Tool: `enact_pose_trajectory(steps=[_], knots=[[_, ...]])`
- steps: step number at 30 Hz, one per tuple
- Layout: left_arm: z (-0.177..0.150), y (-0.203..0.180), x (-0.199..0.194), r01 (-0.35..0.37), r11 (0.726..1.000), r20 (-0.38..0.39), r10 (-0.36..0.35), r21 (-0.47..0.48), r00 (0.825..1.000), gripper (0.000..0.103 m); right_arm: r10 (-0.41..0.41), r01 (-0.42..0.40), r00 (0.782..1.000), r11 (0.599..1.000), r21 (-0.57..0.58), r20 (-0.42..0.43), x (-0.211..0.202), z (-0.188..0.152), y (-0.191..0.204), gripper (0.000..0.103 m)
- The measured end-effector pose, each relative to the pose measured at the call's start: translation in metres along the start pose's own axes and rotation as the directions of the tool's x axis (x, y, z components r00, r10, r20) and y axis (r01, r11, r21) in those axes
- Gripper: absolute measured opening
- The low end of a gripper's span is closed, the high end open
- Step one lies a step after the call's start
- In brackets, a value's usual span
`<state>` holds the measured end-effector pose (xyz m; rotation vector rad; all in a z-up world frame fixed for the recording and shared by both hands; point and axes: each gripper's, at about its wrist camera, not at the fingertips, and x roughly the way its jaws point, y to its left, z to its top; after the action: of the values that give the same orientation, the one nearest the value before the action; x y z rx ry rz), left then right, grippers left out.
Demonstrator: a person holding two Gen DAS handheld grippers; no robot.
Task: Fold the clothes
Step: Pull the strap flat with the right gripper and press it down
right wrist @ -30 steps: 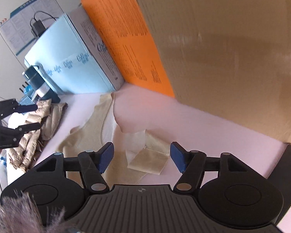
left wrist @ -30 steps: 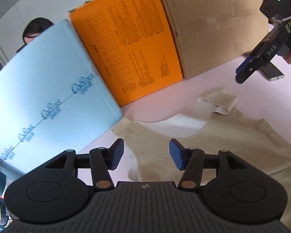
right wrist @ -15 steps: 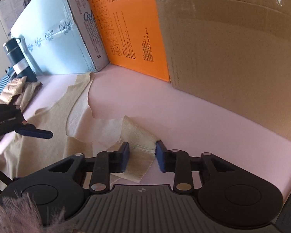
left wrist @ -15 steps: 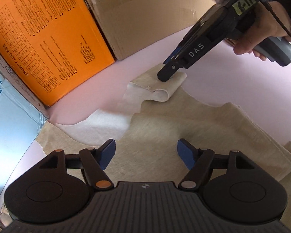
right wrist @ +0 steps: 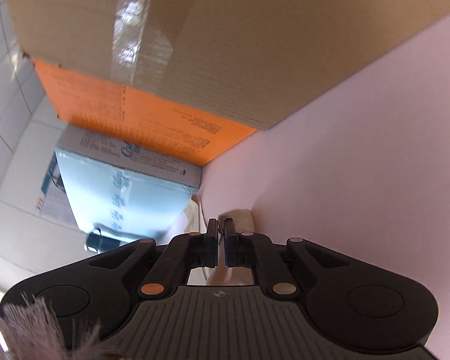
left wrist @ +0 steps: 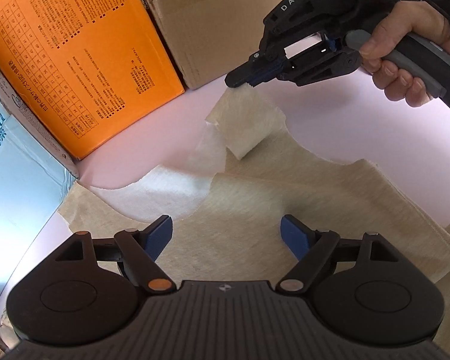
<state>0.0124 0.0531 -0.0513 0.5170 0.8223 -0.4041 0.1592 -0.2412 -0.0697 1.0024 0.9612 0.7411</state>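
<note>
A beige sleeveless top [left wrist: 285, 198] lies flat on the pink table [left wrist: 360, 126]. My left gripper [left wrist: 226, 235] is open and empty, hovering over the garment's middle. My right gripper [left wrist: 240, 82] is shut on the garment's shoulder strap [left wrist: 249, 120] and holds it lifted off the table. In the right wrist view my right gripper [right wrist: 220, 232] has its pads pressed on the strap's edge [right wrist: 240, 217], with most of the garment hidden below.
An orange box [left wrist: 75, 54], a brown cardboard box [left wrist: 213, 15] and a light blue box [left wrist: 15, 186] stand along the table's far side. The same boxes fill the right wrist view, with the cardboard box [right wrist: 225, 45] close above. Pink table [right wrist: 360, 165] extends right.
My right gripper closed on the shoulder strap and lifted it up off the table. My left gripper stayed open over the garment and moved slightly closer.
</note>
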Motion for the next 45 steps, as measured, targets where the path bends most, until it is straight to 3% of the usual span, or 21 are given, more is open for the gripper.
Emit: enact_pose_trajectory(steps=[4, 9, 16, 22, 26, 28, 31, 36, 38, 39, 40, 43, 45], knots=[[0.004, 0.006, -0.002, -0.010, 1.000, 0.018, 0.011, -0.028, 1.000, 0.077, 0.035, -0.046, 0.994, 0.993, 0.111, 0.105, -0.003, 0.007, -0.012, 0.004], [0.006, 0.013, 0.005, -0.026, 0.998, -0.001, 0.026, -0.059, 1.000, 0.077, -0.044, 0.035, 0.987, 0.997, 0.063, 0.152, -0.004, 0.019, -0.008, 0.004], [0.006, 0.013, 0.008, -0.033, 0.997, -0.008, 0.032, -0.076, 0.999, 0.080, -0.101, 0.073, 0.968, 0.989, 0.131, 0.229, -0.008, 0.025, -0.017, 0.005], [0.005, 0.020, 0.011, -0.060, 0.993, -0.015, 0.059, -0.101, 0.998, 0.081, -0.099, 0.040, 0.922, 0.986, 0.163, 0.374, -0.023, 0.034, -0.020, 0.007], [0.004, 0.026, 0.010, -0.074, 0.990, -0.017, 0.073, -0.119, 0.997, 0.081, -0.142, 0.121, 0.941, 0.989, 0.085, 0.309, -0.023, 0.034, -0.007, 0.012], [0.004, 0.028, 0.011, -0.080, 0.989, -0.016, 0.079, -0.124, 0.997, 0.081, -0.174, 0.196, 0.952, 0.979, -0.063, 0.253, -0.021, 0.031, 0.010, 0.025], [0.004, 0.029, 0.011, -0.081, 0.988, -0.017, 0.080, -0.131, 0.997, 0.081, -0.216, 0.259, 0.961, 0.924, -0.280, 0.175, -0.012, 0.022, 0.033, 0.038], [0.005, 0.028, 0.012, -0.079, 0.988, -0.018, 0.078, -0.133, 0.997, 0.081, -0.306, 0.326, 0.944, 0.804, -0.497, 0.124, 0.016, 0.010, 0.051, 0.043], [0.005, 0.026, 0.011, -0.078, 0.989, -0.014, 0.077, -0.127, 0.997, 0.081, -0.343, 0.358, 0.928, 0.720, -0.594, 0.144, 0.027, 0.004, 0.058, 0.036], [0.004, 0.026, 0.010, -0.081, 0.989, -0.010, 0.080, -0.122, 0.997, 0.081, -0.361, 0.381, 0.917, 0.677, -0.629, 0.168, 0.032, 0.003, 0.059, 0.009], [0.004, 0.026, 0.008, -0.084, 0.989, -0.007, 0.083, -0.121, 0.996, 0.082, -0.363, 0.402, 0.910, 0.657, -0.638, 0.200, 0.036, 0.003, 0.059, 0.003], [0.001, 0.026, 0.009, -0.087, 0.988, -0.013, 0.086, -0.125, 0.996, 0.083, -0.398, 0.512, 0.857, 0.593, -0.621, 0.327, 0.033, 0.008, 0.052, 0.003], [-0.002, 0.027, 0.014, -0.090, 0.987, -0.031, 0.087, -0.131, 0.996, 0.083, -0.429, 0.540, 0.839, 0.588, -0.602, 0.334, 0.025, 0.015, 0.040, 0.004]])
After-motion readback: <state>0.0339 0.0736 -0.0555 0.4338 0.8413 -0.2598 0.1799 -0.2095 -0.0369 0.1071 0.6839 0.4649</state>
